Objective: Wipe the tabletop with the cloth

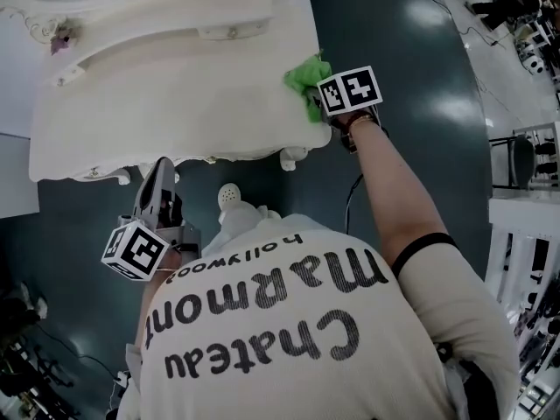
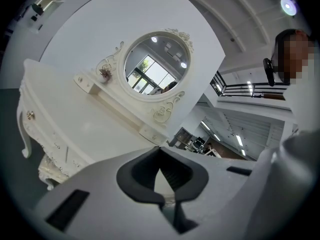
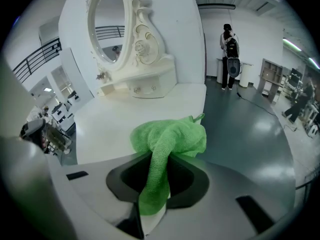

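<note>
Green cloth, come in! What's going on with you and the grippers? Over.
Right gripper shut on the cloth, at the table's right edge. Left gripper shut, empty, off the table. Only the mirror stands at the table's back.

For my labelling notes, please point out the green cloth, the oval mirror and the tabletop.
green cloth (image 3: pixel 172 136), right gripper view, bunched middle
oval mirror (image 2: pixel 155 66), left gripper view, glass centre
tabletop (image 3: pixel 125 116), right gripper view, bare surface

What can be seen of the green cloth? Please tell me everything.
The green cloth looks like soft microfibre with a small loop at one corner. It is bunched, not spread flat. One twisted strip runs between the jaws of the right gripper, which are shut on it. The bunch sits at the right edge of the white tabletop.
</note>
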{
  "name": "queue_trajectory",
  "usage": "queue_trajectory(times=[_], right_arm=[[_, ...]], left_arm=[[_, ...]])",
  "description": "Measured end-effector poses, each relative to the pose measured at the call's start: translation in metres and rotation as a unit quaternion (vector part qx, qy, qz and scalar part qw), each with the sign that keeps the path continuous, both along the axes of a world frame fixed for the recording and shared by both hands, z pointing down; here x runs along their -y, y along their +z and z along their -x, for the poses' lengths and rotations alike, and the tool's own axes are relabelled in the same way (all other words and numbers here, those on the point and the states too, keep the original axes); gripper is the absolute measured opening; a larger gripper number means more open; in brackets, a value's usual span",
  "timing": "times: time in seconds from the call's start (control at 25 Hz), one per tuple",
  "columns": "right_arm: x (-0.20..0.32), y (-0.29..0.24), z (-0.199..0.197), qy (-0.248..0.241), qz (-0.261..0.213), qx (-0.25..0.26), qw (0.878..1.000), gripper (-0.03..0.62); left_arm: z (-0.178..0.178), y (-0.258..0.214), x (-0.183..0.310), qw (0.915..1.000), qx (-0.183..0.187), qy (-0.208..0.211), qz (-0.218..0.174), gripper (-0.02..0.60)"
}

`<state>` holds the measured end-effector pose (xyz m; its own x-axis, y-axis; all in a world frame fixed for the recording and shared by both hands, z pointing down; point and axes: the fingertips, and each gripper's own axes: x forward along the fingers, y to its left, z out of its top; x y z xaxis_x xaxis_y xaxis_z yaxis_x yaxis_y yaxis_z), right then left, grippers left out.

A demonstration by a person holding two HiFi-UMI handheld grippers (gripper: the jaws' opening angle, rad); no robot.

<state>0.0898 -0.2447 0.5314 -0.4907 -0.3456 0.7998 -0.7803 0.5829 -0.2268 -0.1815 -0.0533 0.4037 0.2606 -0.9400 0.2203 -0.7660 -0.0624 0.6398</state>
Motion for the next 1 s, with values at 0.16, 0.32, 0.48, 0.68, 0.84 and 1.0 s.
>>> queue_trajectory(times=[0.16,0.32,0.48,0.68,0.84,1.0], right_arm=[[0.001,-0.002,-0.002,0.006,-0.003,0.011,1.000,0.095],[0.002,-0.003,-0.002,0.018,-0.007,0.015,1.000,0.095],[-0.002,-0.002,-0.013,0.054,0.004,0.027,0.998,0.095],[-0.009,0.000,-0.036,0.137,0.023,0.053,0.989,0.098],[-0.024,0.002,-0.063,0.200,0.004,0.027,0.979,0.100],[-0.045,0.003,-0.077,0.246,0.004,0.009,0.969,0.100]], left_arm=[[0.007,-0.001,-0.017,0.9999,0.007,-0.015,0.003,0.006],[0.015,-0.002,-0.031,0.9997,0.011,-0.021,0.004,0.006],[0.029,-0.003,-0.043,0.9996,0.010,-0.028,0.003,0.006],[0.050,-0.004,-0.048,0.9997,0.006,-0.025,0.002,0.006],[0.069,-0.011,-0.048,0.9999,0.008,-0.014,-0.003,0.006],[0.091,-0.013,-0.048,0.9998,0.007,-0.015,-0.003,0.006]])
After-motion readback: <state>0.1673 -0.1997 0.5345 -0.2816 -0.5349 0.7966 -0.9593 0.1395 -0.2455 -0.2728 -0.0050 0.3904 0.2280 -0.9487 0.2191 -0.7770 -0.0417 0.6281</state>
